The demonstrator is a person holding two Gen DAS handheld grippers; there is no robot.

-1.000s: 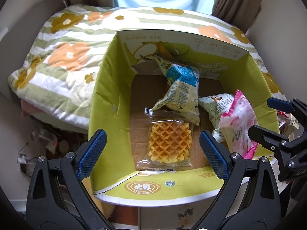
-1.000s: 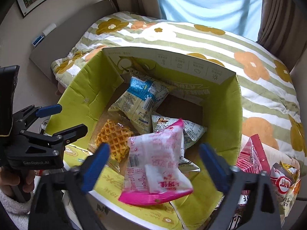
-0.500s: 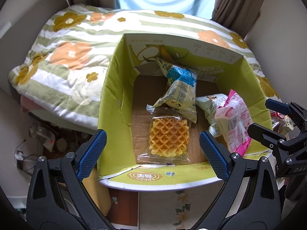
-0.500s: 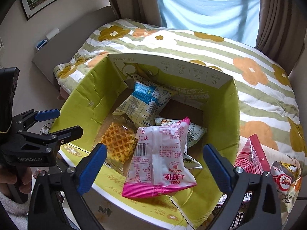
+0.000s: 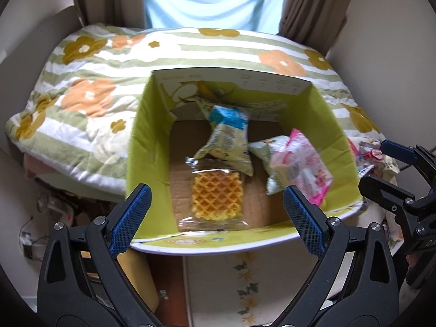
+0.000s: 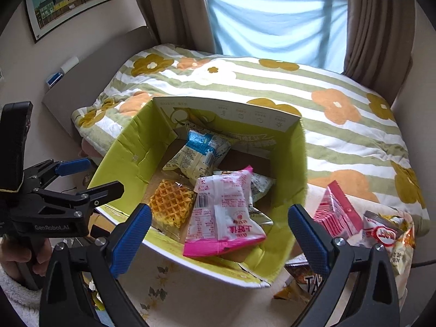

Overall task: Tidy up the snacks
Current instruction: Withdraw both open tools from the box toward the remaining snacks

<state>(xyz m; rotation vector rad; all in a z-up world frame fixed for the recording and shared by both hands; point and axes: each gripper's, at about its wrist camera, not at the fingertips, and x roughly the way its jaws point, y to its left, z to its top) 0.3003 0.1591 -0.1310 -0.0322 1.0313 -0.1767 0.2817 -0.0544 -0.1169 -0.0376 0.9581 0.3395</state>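
Observation:
A green cardboard box (image 5: 147, 150) (image 6: 128, 158) stands open at the foot of a bed. Inside lie a clear-wrapped waffle (image 5: 216, 200) (image 6: 170, 207), a blue-and-white packet (image 5: 229, 136) (image 6: 199, 155), a pale green packet (image 5: 261, 147) and a pink packet (image 5: 302, 163) (image 6: 223, 212) resting on the others at the right. My left gripper (image 5: 218, 220) (image 6: 103, 175) hovers open over the box's near edge, nothing between its fingers. My right gripper (image 6: 219, 234) (image 5: 373, 163) is open too, above the near right corner, holding nothing.
Loose snacks lie outside the box to its right: a red-and-white striped packet (image 6: 335, 215) and a crinkled bag (image 6: 387, 234). A flowered striped quilt (image 5: 90, 95) covers the bed behind. Clutter and cables (image 5: 54, 209) sit on the floor at the left. A person's hand (image 6: 16, 256) grips the left tool.
Both grippers have drawn back and upward from the box, so it looks smaller. The pink packet, lying over the box's near edge between the right fingers a second ago, now rests inside.

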